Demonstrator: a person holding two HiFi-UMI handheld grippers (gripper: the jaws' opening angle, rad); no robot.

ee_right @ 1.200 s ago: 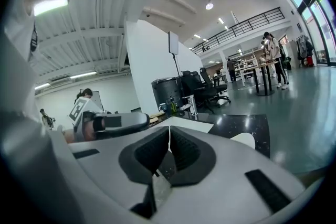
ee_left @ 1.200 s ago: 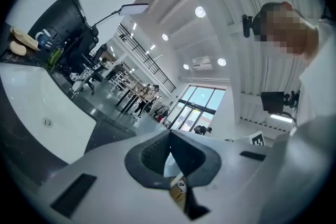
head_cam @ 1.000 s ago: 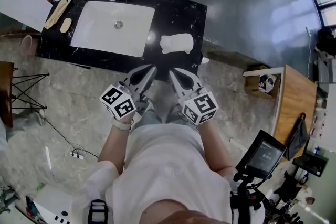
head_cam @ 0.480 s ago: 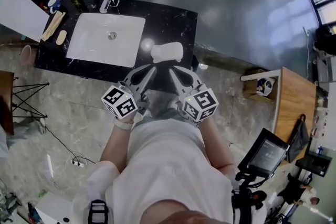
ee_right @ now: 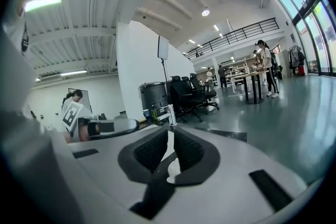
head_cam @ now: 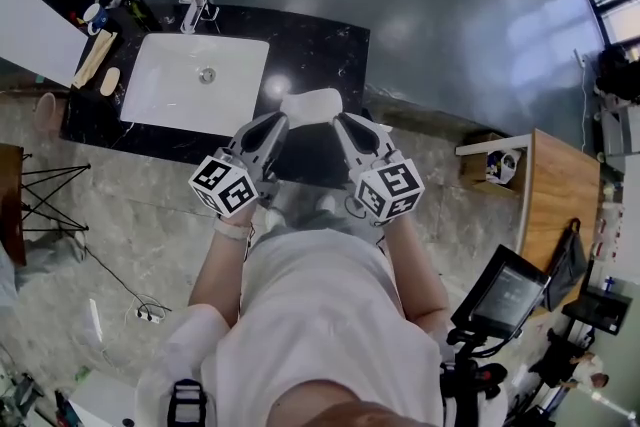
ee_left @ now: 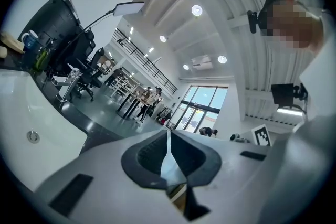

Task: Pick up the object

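A white, lumpy, cloth-like object lies on the black counter, to the right of the sink. In the head view my left gripper reaches to just left of the object's near end and my right gripper to just right of it. Both sit at the counter's near edge. Whether either one touches the object I cannot tell. The left gripper view shows the left gripper with jaws together and nothing held. In the right gripper view, the right gripper is likewise shut and empty.
A white sink with a chrome faucet fills the counter's left part. Small toiletries lie at its far left end. A wooden table and a dark monitor stand to my right, a stool to my left.
Both grippers have moved forward from in front of the counter to its near edge, ending on either side of the white object. Their jaws stayed shut.
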